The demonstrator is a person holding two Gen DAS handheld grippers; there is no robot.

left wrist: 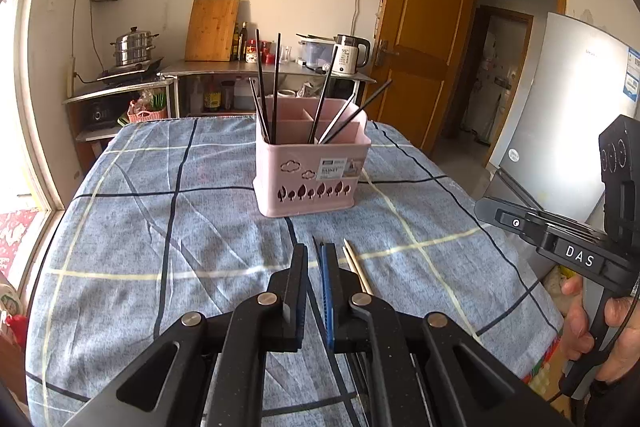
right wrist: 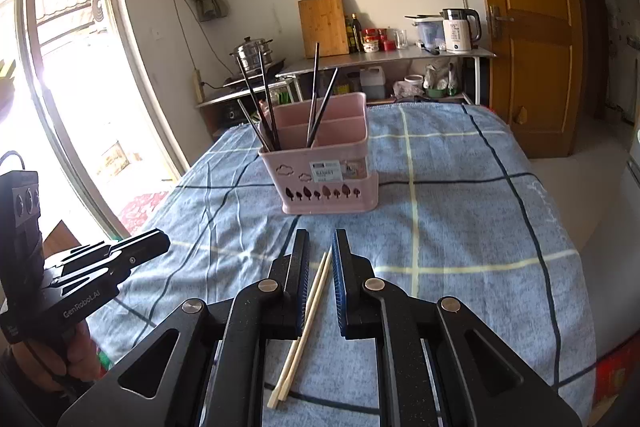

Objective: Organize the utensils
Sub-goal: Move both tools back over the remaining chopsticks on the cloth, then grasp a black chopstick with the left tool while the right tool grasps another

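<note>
A pink utensil basket stands on the blue checked tablecloth, with several black chopsticks leaning in its compartments; it also shows in the right wrist view. My left gripper is open a little, with a thin black chopstick lying between its fingers, not clamped. A pair of light wooden chopsticks lies just right of it. In the right wrist view that wooden pair lies on the cloth between the open fingers of my right gripper.
The table drops off at the right and front edges. A counter with cutting board, kettle and steamer pot stands behind. A wooden door and fridge are to the right, a window to the left.
</note>
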